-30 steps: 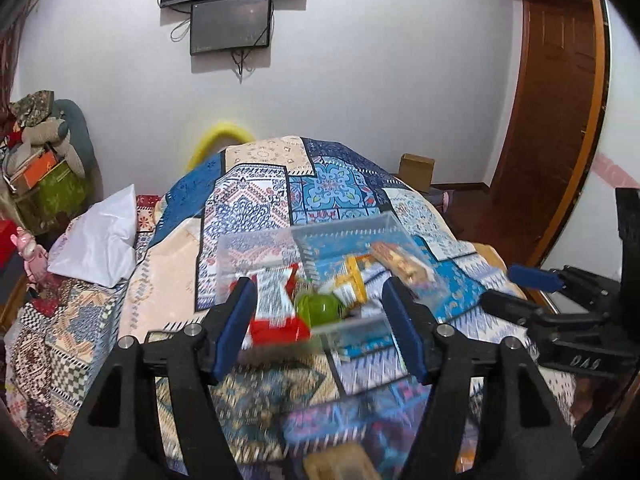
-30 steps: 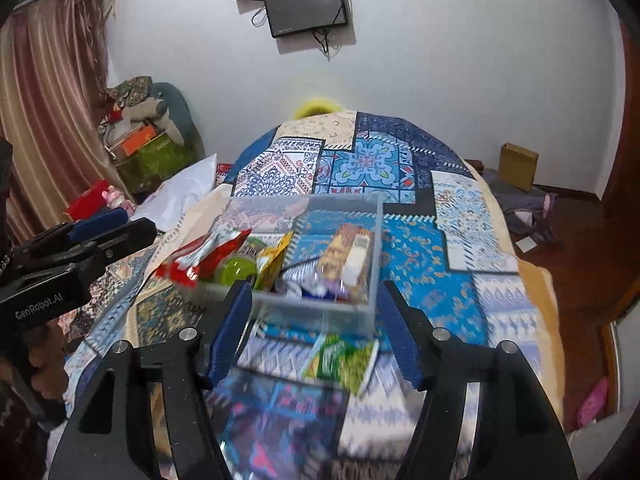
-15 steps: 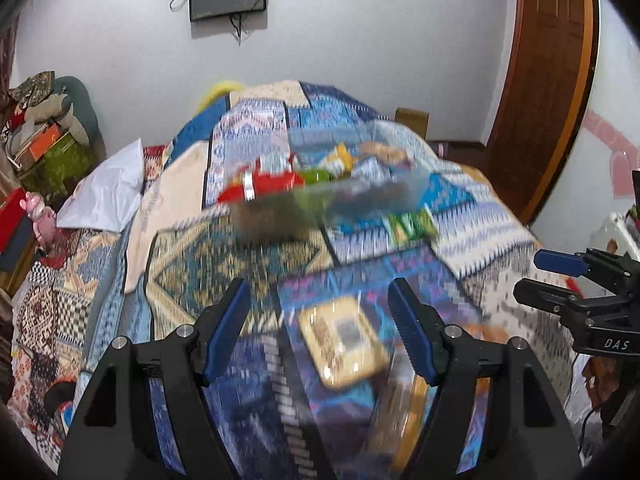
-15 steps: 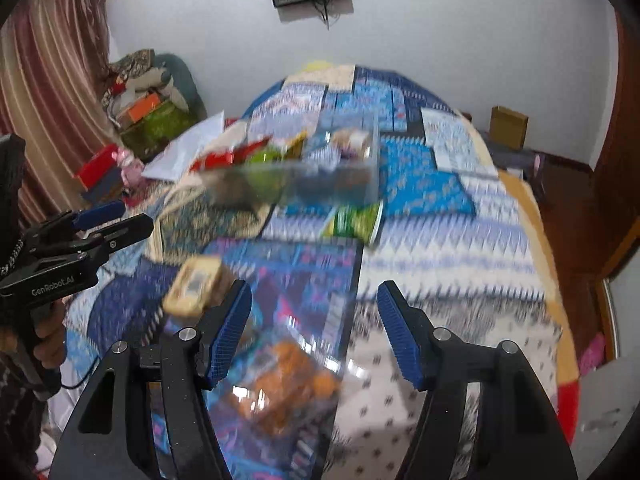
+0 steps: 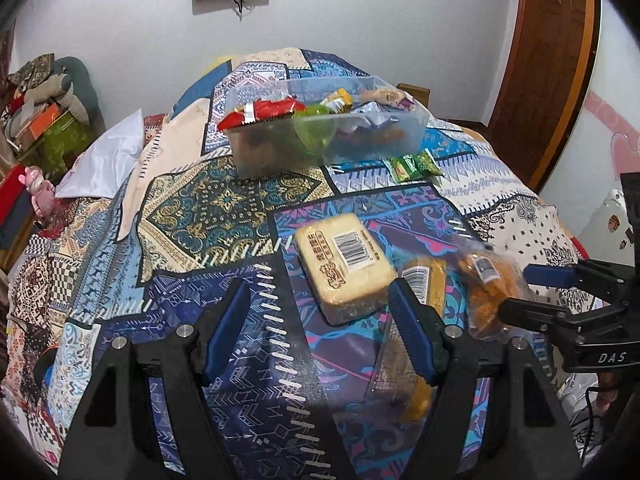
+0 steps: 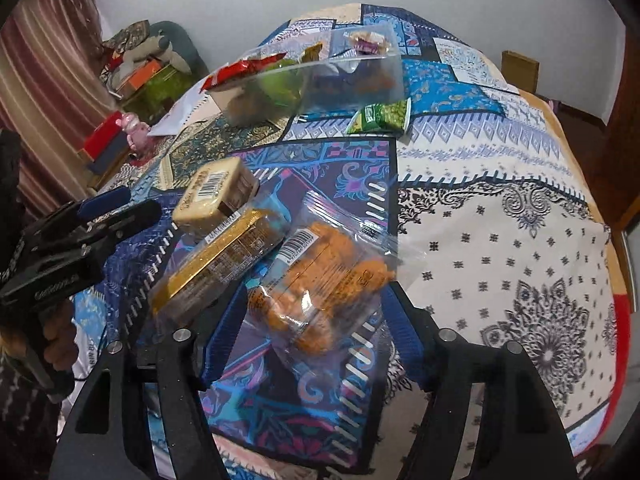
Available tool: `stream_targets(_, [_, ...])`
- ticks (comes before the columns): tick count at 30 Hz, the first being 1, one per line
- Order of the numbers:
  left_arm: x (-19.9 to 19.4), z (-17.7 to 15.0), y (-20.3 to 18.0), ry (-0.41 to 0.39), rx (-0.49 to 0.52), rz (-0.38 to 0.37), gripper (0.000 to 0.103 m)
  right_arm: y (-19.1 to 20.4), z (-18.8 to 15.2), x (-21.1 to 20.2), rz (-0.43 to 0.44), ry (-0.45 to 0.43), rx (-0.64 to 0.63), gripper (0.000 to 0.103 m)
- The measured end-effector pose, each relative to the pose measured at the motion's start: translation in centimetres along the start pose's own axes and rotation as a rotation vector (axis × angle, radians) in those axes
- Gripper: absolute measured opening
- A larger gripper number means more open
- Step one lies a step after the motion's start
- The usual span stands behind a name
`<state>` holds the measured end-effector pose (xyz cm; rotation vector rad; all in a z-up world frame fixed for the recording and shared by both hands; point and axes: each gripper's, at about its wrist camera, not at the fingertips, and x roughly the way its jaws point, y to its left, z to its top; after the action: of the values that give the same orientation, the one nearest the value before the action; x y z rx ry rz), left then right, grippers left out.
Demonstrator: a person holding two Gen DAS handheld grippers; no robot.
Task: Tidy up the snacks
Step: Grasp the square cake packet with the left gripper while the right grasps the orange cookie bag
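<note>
A clear plastic bin [image 5: 328, 140] [image 6: 304, 84] holding several snacks sits far on the patterned bed. A green packet [image 5: 412, 166] [image 6: 380, 116] lies just in front of it. Nearer lie a beige wrapped cake [image 5: 344, 260] [image 6: 216, 192], a gold-wrapped bar [image 5: 424, 284] [image 6: 224, 256] and a clear bag of orange snacks [image 5: 488, 284] [image 6: 320, 280]. My left gripper [image 5: 320, 332] is open and empty just above the beige cake. My right gripper [image 6: 304, 332] is open and empty over the orange bag.
The patchwork bedspread [image 5: 208, 208] [image 6: 500, 220] covers the bed. A white pillow [image 5: 104, 160] and piled clutter [image 5: 44, 112] lie at the left. A wooden door [image 5: 544, 60] stands at the right. The bed's right edge [image 6: 616, 280] drops to the floor.
Both grippers have pulled back from the bin and dipped down toward the near snacks, which now fill the lower views. Both stay open and empty.
</note>
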<state>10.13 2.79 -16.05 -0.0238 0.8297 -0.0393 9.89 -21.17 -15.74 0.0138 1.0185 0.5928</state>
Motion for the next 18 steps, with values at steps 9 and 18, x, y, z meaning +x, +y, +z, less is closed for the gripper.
stream_targets(9, [2.4,1.4,-0.2,0.031,-0.050,-0.039,0.072,-0.1,1.6,2.0,0.013,-0.012,0.012,0.072])
stream_targets(18, [6.4,2.2,-0.6,0.094,-0.089,-0.045,0.072,-1.6,2.6,3.0,-0.015,-0.015,-0.010,0.061])
